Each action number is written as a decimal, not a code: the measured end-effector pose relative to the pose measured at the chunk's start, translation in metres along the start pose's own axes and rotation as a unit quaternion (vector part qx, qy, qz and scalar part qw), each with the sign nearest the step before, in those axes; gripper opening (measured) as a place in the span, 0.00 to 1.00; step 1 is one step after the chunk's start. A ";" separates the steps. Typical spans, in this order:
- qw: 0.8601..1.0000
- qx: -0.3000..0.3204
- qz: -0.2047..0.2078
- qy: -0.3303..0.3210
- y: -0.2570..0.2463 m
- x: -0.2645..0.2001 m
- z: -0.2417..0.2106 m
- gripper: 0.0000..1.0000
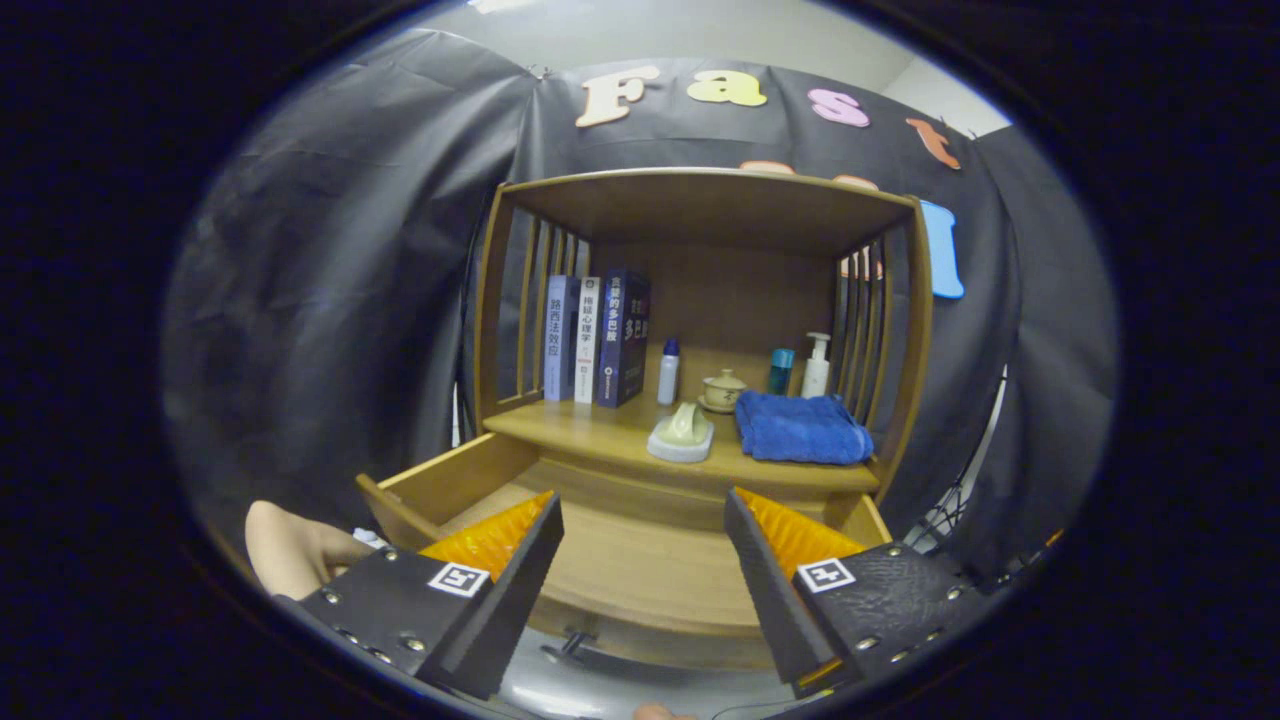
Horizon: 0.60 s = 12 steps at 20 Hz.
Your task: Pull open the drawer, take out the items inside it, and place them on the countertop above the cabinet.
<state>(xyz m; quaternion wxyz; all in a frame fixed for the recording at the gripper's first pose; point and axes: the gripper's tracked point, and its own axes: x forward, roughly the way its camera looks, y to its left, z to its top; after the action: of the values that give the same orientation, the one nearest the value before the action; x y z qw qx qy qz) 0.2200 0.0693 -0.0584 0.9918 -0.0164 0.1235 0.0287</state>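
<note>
The wooden cabinet's drawer stands pulled open under the countertop, and its bare wooden floor shows between my fingers. My gripper hovers open above the drawer with nothing between its fingers. On the countertop lie a folded blue towel and, to its left, a pale round dish with a pale green piece on it. The drawer's metal handle shows below, at its front.
At the back of the countertop stand three books, a small white bottle, a lidded ceramic cup, a teal bottle and a pump bottle. Slatted sides and a top shelf enclose it. A hand is beside the left finger.
</note>
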 end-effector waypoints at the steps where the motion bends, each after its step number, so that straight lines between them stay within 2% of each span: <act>1: 1.000 0.000 -0.002 -0.002 0.000 -0.009 -0.005 0.96; 6: 1.000 0.022 -0.016 0.000 0.006 -0.038 -0.038 0.98; 12: 0.998 0.042 -0.036 0.033 0.012 -0.033 -0.080 0.98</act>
<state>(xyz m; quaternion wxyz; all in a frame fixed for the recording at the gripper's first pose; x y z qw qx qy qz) 0.1676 0.0765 -0.1284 0.9874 0.0202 0.1565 -0.0130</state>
